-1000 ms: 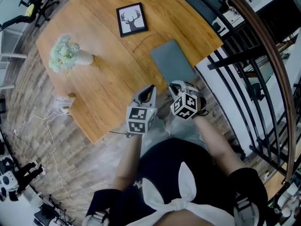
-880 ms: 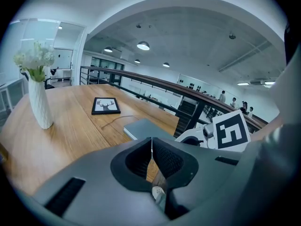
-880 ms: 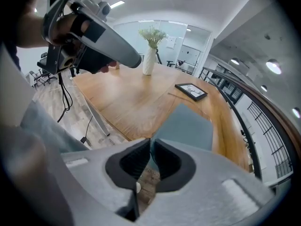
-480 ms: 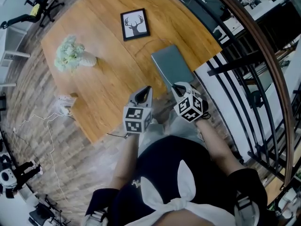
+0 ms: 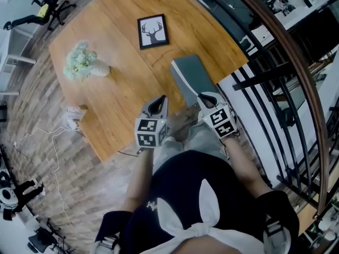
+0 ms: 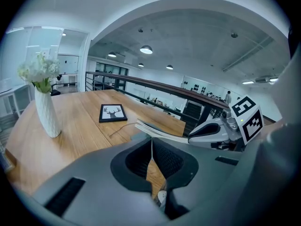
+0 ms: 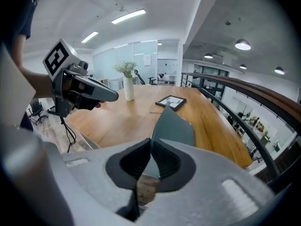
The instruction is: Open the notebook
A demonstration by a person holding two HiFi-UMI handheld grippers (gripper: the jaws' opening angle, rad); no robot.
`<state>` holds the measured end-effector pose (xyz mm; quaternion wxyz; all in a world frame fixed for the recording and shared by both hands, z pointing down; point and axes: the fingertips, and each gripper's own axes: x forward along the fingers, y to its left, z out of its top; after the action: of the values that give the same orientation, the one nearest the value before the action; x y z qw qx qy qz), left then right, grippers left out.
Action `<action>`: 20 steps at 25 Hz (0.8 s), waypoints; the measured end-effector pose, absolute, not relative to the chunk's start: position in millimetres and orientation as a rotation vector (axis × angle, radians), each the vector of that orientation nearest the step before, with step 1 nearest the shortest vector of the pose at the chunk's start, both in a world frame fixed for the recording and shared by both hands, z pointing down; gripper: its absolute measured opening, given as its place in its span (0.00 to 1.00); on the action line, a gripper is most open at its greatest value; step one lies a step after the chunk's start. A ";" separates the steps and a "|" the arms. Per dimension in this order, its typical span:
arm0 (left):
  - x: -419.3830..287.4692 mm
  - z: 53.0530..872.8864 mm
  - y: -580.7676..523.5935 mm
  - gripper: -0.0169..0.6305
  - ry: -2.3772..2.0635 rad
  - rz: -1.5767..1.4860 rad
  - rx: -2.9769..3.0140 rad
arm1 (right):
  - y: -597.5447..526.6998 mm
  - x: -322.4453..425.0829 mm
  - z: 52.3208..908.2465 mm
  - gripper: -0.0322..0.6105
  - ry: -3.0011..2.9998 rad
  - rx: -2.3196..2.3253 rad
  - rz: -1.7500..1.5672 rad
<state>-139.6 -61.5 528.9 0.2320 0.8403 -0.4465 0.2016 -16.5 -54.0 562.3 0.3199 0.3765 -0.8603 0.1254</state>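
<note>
Head view, near to far.

- Two grippers, side by side off the table's near edge.
  - One left gripper (image 5: 159,102): jaws pressed together with nothing between them, just left of its partner.
  - One right gripper (image 5: 204,98): jaws pinching the near edge of the grey cover.
- One notebook (image 5: 193,77): directly ahead of the right gripper, ahead and to the right of the left gripper. The cover is tilted up off the pages, and pale page edges show beneath it in the left gripper view.
- One wooden table (image 5: 122,94), under the notebook.
- One framed deer picture (image 5: 153,31): lying flat beyond the notebook, ahead of both grippers.
- One vase of white flowers (image 5: 85,65): upright, well apart to the far left of the left gripper.
</note>
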 end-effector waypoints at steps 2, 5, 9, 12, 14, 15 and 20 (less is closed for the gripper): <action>-138.0 526.0 -62.0 0.06 -1.222 0.562 2.305 | -56.3 -11.2 560.4 0.09 -2.290 1.022 0.377; -138.6 524.1 -64.1 0.06 -1.225 0.572 2.298 | -59.4 -4.0 557.2 0.09 -2.335 1.076 0.492; -138.7 522.7 -70.0 0.06 -1.244 0.567 2.298 | -65.2 8.3 547.2 0.09 -2.383 1.143 0.613; -136.2 522.9 -74.2 0.06 -1.249 0.560 2.296 | -70.1 19.7 541.3 0.09 -2.398 1.186 0.661; -134.0 522.8 -76.4 0.06 -1.249 0.556 2.296 | -72.4 27.0 539.5 0.09 -2.403 1.212 0.688; -132.7 523.0 -77.4 0.06 -1.249 0.556 2.298 | -73.2 30.8 539.0 0.09 -2.404 1.226 0.701; -123.0 522.3 -80.5 0.06 -1.242 0.566 2.314 | -74.9 51.6 537.7 0.09 -2.394 1.283 0.749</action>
<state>-123.0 -80.5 522.3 0.2254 0.8392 -0.4505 0.2051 51.6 -74.9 537.7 0.1613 0.4493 -0.8386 0.2624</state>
